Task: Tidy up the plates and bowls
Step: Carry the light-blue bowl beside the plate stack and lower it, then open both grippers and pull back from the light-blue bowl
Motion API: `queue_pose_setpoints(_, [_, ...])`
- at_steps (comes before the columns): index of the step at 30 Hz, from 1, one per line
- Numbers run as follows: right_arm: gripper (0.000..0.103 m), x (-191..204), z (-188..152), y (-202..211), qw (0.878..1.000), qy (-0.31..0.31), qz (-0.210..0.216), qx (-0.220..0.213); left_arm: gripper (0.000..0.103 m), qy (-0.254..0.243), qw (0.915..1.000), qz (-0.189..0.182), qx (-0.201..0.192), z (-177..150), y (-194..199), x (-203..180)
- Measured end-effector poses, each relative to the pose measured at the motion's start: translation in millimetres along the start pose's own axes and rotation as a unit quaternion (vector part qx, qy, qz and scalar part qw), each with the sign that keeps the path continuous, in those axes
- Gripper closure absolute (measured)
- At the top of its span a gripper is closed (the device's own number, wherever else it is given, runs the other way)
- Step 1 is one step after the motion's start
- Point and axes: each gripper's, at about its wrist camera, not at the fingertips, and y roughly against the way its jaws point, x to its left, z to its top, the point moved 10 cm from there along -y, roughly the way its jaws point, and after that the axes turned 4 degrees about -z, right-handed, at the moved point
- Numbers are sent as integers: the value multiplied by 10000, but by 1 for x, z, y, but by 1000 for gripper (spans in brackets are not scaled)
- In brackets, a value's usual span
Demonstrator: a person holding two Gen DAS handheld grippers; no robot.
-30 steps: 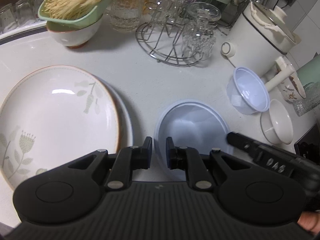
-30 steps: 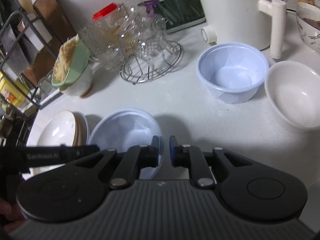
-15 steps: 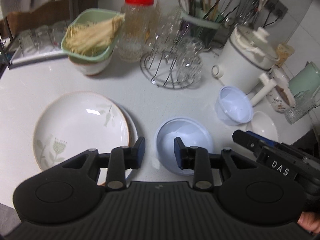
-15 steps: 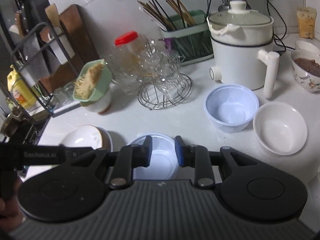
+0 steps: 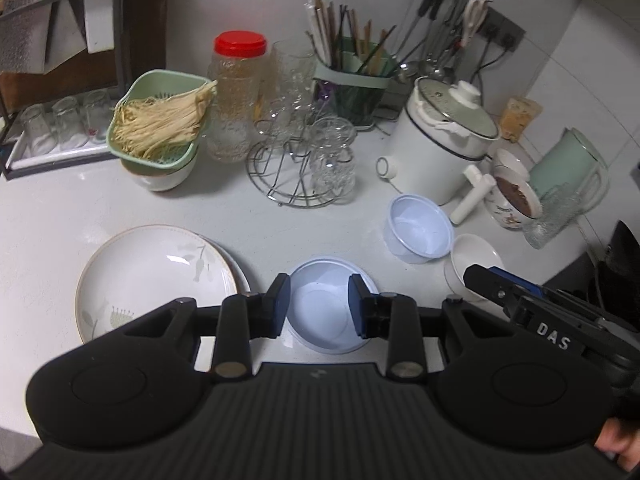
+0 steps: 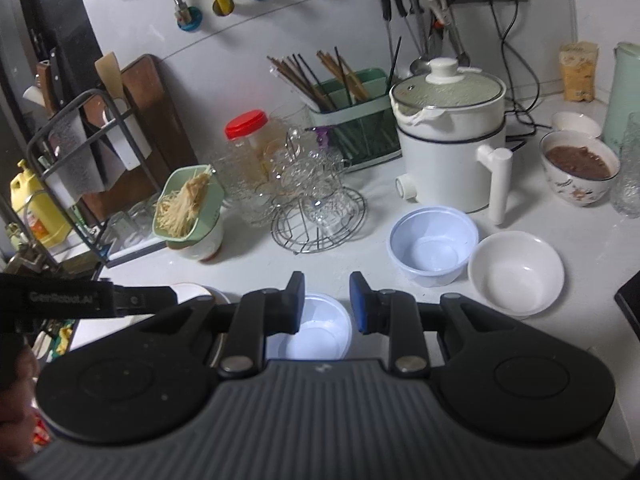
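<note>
A pale blue plastic bowl (image 5: 326,312) (image 6: 316,338) sits on the white counter, well below both grippers. My left gripper (image 5: 319,305) hangs above it, open, with nothing between the pads. My right gripper (image 6: 325,301) is open too and holds nothing. Two stacked plates (image 5: 156,276), the top one with a leaf pattern, lie left of the bowl. A second pale blue bowl (image 5: 418,232) (image 6: 432,244) and a white bowl (image 5: 474,258) (image 6: 516,272) stand side by side at the right. The right gripper's finger partly hides the white bowl in the left wrist view.
At the back stand a white electric pot (image 6: 452,152), a wire rack of glasses (image 6: 318,216), a green basket of noodles on a white bowl (image 5: 160,132) and a chopstick holder (image 6: 352,120). A flowered bowl of brown food (image 6: 578,168) is far right.
Both grippers have gone from shut to open and have risen away from the counter. The pale blue bowl stays on the counter below them and looks smaller.
</note>
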Motion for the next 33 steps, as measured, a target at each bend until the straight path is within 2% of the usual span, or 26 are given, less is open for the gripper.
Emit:
queue_pose_setpoints(18, [74, 9, -3, 23, 9967, -276, -646, -412, 67, -600, 9968, -535, 28, -2, 4, 0])
queue_pose_setpoints(28, [74, -12, -9, 36, 9907, -574, -1128, -504, 66, -918, 9916, -883, 215, -4, -13, -17])
queue_pose_setpoints(33, [74, -26, -14, 38, 9878, -674, -1332, -439, 59, -969, 9896, -1012, 338, -5, -29, -25])
